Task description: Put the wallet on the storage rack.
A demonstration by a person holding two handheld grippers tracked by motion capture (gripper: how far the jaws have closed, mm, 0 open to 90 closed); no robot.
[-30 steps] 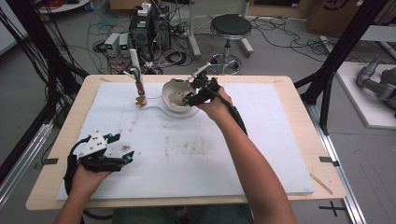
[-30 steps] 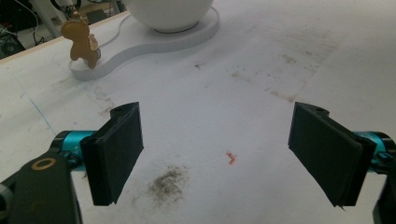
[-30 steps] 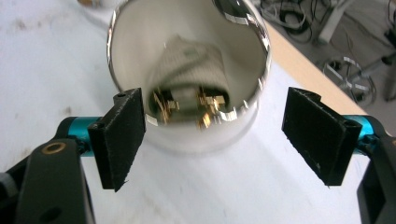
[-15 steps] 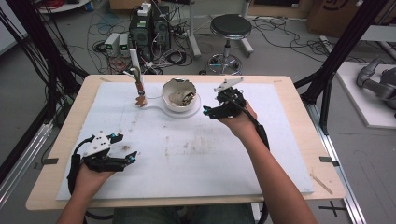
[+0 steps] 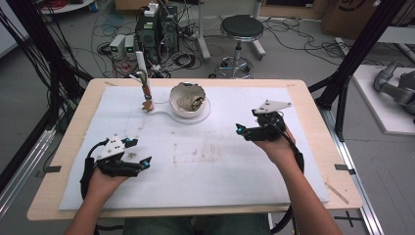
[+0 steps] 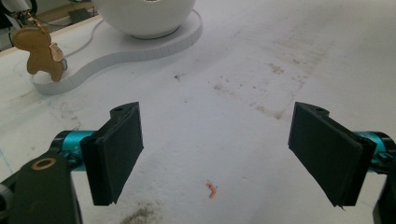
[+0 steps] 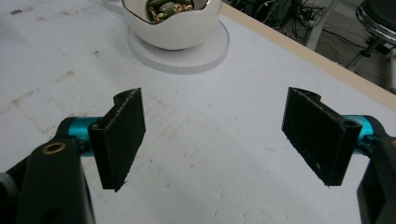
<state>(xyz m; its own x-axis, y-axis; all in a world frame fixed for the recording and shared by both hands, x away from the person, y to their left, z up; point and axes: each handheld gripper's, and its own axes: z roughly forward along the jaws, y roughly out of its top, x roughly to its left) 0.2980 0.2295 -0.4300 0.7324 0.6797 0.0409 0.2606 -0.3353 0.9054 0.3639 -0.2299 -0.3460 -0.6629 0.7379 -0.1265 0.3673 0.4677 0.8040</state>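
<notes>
Both grippers, left gripper [image 5: 147, 161] at lower left and right gripper [image 5: 240, 130] at centre right, rest with jaws apart and empty, likely parked clear of the egg-shaped white bowl [image 5: 188, 99] of jewellery at upper centre beside the gingerbread-man charm [image 6: 41, 52].

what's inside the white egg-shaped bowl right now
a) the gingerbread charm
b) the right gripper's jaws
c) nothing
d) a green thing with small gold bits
d: the right gripper view looks into the bowl and shows a green thing with gold bits in it, while the right gripper stands open over bare mat, well short of it.
</notes>
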